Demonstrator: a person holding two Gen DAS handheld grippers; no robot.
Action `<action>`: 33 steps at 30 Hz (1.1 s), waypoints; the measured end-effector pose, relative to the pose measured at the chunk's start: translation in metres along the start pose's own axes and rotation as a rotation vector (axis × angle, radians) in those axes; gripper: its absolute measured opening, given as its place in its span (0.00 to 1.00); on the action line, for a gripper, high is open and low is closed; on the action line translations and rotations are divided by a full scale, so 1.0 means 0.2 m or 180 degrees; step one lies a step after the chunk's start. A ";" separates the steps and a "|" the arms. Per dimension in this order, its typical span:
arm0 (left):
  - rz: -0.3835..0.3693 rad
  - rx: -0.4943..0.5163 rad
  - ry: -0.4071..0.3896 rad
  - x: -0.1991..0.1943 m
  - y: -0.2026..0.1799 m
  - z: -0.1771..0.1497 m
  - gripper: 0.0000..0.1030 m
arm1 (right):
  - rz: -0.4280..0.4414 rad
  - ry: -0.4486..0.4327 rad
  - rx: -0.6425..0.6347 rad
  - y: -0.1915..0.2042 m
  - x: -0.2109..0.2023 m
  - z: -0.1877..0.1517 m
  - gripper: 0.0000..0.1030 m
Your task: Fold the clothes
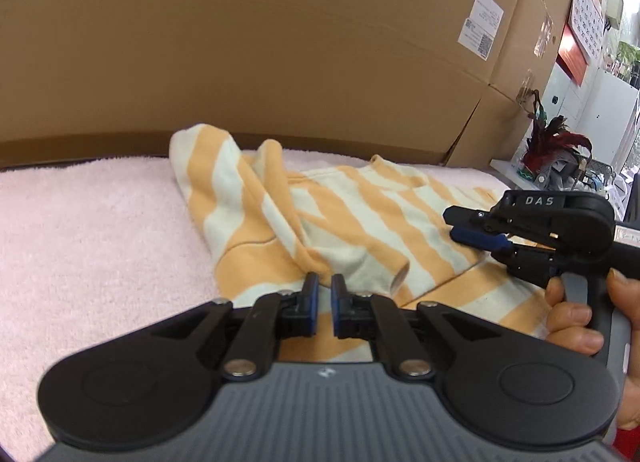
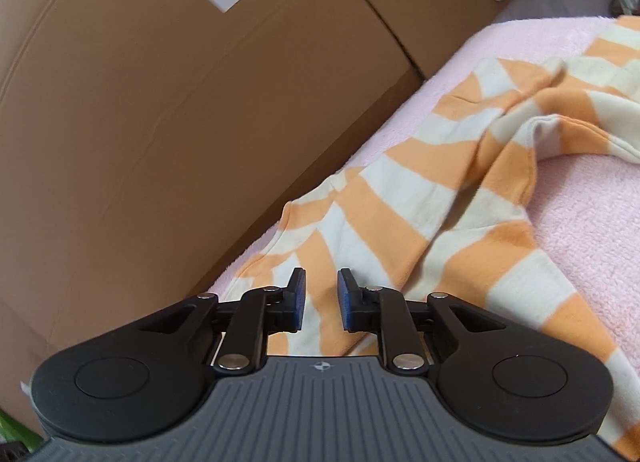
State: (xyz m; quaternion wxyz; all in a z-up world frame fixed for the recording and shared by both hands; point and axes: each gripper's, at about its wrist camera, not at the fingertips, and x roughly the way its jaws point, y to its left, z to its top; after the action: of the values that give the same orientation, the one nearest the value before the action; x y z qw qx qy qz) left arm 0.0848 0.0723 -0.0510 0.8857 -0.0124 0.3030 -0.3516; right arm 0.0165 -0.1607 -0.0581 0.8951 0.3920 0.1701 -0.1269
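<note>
**Both grippers hover over the striped top, nothing gripped yet**

The orange-and-cream striped top [image 1: 352,222] lies rumpled on the pink towel [image 1: 88,230], one sleeve bunched toward the cardboard boxes [image 1: 280,42], so it needs spreading before any fold. The left gripper [image 1: 325,294] sits low at the near hem, fingers nearly clenched and empty, cloth just beyond the tips. The right gripper [image 2: 322,292] has its fingers released, a narrow gap showing fabric beneath, not pinched.
</note>
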 end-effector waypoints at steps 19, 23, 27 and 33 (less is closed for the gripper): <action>-0.0141 -0.0040 -0.0026 -0.02 0.00 -0.01 0.35 | 0.0302 0.0107 -0.0074 0.07 0.09 -0.05 0.19; -0.0131 -0.0018 -0.0058 -0.03 0.00 -0.01 0.70 | 0.0269 -0.0176 0.0082 0.04 0.03 -0.04 0.12; -0.0167 -0.0011 -0.0067 -0.04 0.01 -0.01 0.68 | 0.0197 -0.0363 0.0180 0.02 -0.04 -0.03 0.16; -0.0301 -0.0087 -0.0045 -0.03 0.04 0.00 0.67 | -0.0124 -0.0590 0.0461 -0.18 -0.17 0.10 0.22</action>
State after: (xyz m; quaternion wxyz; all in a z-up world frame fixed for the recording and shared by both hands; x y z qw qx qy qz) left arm 0.0861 0.0812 -0.0498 0.8699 -0.0412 0.3006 -0.3889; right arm -0.0238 -0.1963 -0.0551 0.8738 0.4388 0.0845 -0.1919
